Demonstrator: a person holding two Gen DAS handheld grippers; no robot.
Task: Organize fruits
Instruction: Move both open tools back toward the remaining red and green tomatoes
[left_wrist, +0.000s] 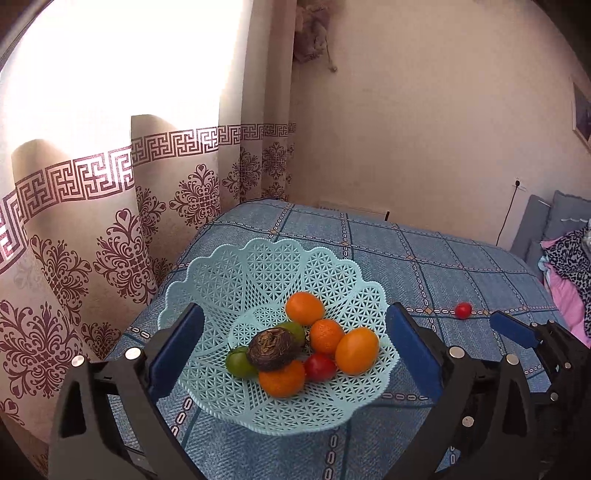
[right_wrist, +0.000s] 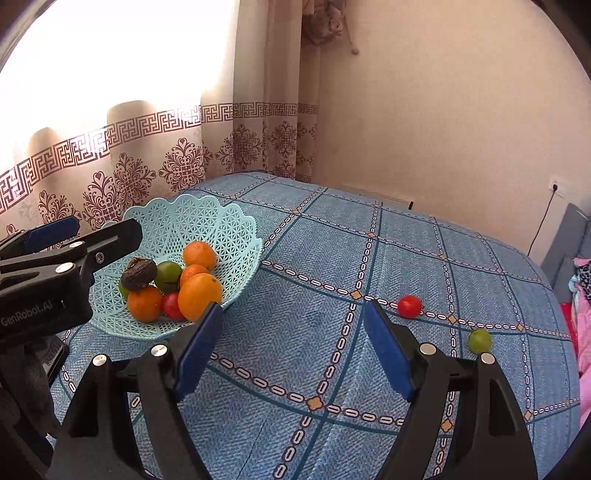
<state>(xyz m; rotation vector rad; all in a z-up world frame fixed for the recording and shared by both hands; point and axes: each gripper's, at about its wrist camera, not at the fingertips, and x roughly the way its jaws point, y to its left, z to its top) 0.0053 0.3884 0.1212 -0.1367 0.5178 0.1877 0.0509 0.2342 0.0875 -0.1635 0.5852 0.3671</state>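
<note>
Right wrist view shows the red fruit (right_wrist: 409, 306) loose on the blue cloth (right_wrist: 314, 258), just ahead-right of the spread, empty right gripper (right_wrist: 293, 354), nearer than the left gripper (right_wrist: 74, 236).

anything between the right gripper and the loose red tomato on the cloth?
Nothing: in the right wrist view, only bare blue checked tablecloth separates the open right gripper from the small red tomato. The small green fruit lies off to the side.

Both the left tongs (left_wrist: 295, 343) and right tongs (right_wrist: 293, 332) gape wide, holding nothing.
</note>
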